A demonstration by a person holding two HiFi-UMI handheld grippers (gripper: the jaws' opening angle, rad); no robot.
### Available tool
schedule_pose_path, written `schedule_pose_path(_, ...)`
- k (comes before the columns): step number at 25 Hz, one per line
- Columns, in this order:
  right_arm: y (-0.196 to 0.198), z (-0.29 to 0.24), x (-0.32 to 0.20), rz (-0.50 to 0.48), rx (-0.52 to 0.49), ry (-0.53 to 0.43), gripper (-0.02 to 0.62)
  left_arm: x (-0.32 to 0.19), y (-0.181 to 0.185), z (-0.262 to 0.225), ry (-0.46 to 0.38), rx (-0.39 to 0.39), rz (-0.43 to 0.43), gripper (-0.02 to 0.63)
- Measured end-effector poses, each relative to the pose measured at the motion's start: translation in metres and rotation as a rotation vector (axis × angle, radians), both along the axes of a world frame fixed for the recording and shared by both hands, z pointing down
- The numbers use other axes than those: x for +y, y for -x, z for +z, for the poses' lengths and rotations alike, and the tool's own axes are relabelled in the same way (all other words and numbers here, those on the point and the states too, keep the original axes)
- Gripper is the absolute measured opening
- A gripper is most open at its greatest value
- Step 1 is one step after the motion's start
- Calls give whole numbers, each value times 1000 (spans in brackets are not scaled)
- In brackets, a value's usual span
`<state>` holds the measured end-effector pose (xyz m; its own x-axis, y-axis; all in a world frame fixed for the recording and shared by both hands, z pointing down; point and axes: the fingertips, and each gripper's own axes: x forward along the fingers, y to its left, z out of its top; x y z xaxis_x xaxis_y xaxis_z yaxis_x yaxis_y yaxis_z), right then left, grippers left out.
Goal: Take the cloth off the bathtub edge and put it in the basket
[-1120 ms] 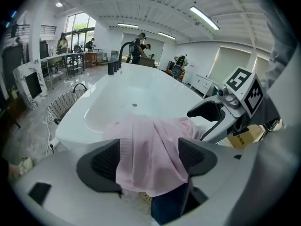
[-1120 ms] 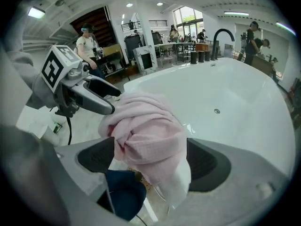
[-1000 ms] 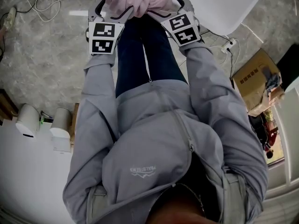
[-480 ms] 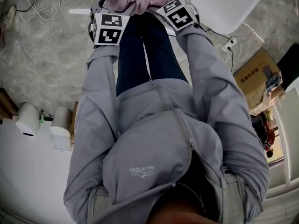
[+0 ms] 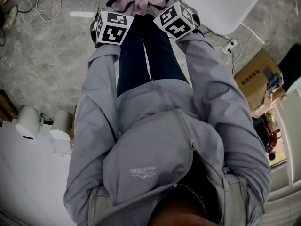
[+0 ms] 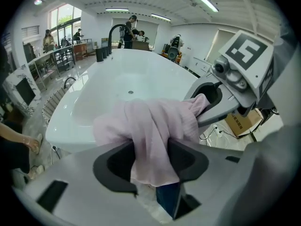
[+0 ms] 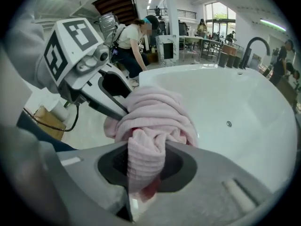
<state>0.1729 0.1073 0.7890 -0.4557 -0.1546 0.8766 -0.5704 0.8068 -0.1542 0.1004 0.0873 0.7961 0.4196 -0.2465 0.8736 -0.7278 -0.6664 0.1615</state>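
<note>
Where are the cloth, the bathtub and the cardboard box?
cloth (image 6: 150,121), left gripper view, bunched middle fold.
bathtub (image 6: 122,74), left gripper view, inner wall of the basin.
cardboard box (image 5: 255,76), head view, brown top face.

The person wears a light grey zip-front jacket (image 5: 155,140) with a small pale chest logo, and dark blue trousers (image 5: 141,55). Its grey sleeves (image 5: 101,88) end just behind the grey plastic left gripper (image 6: 150,161) and right gripper (image 7: 146,166), each bearing a white cube (image 5: 113,27) with black square markers.

Pale pink cloth (image 6: 150,126), maybe red-tinged underneath, glossy white bathtub (image 6: 122,79), black-and-white squared marker cubes (image 5: 113,27), grey jacket (image 5: 155,140), navy trousers (image 5: 141,55), mottled grey floor (image 5: 47,55).
</note>
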Motion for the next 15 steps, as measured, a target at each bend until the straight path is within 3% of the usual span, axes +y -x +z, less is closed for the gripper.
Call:
schedule_pose_path(6, 5, -27, 5, 70, -56, 19, 62, 9, -14, -18, 21, 27, 39, 118)
schedule_pose_path(15, 7, -105, 0, 69, -114, -51, 60, 0, -21, -93, -65, 51, 56, 95)
